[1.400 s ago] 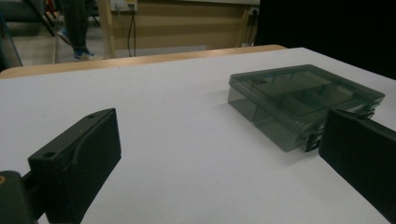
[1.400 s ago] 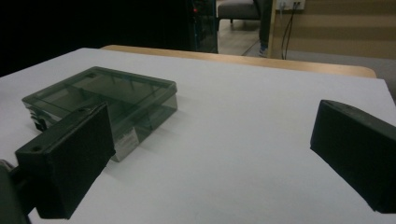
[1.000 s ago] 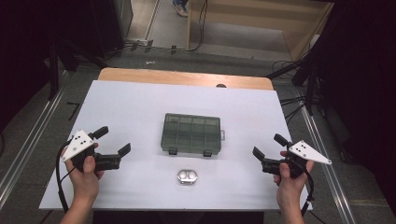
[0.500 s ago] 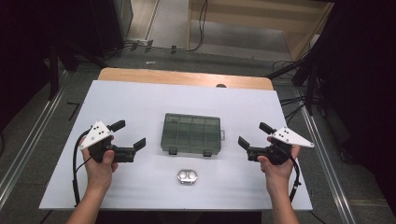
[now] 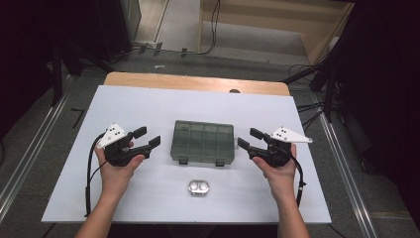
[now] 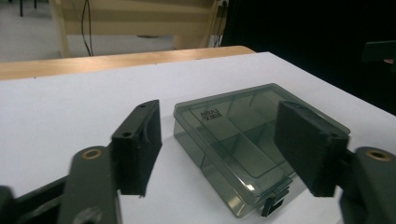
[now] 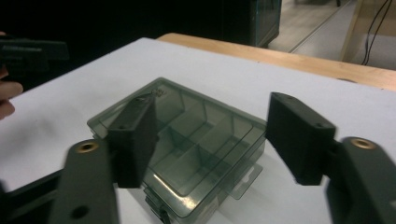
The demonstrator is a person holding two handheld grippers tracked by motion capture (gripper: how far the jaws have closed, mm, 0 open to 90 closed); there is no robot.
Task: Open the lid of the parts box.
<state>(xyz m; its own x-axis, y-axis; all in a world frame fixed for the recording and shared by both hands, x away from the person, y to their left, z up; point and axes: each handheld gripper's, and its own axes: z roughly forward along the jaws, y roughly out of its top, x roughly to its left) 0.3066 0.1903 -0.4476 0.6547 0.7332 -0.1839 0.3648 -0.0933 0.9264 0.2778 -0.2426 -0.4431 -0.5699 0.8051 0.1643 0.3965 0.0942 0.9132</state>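
Left gripper, right gripper closing; empty

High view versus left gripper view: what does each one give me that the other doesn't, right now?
High view alone: both hands, the right gripper by the box's right end, and the small silver case near the table's front edge. Left gripper view alone: lettering embossed on the lid and a black latch up close. Both: the closed, smoky compartment box on the white table, and the left gripper, jaws just narrowed, nothing between them.

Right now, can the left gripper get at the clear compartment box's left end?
Probably yes. The left gripper sits just off the box's left end with bare table between them; its jaws have just been closing, nothing between them, and are still apart.
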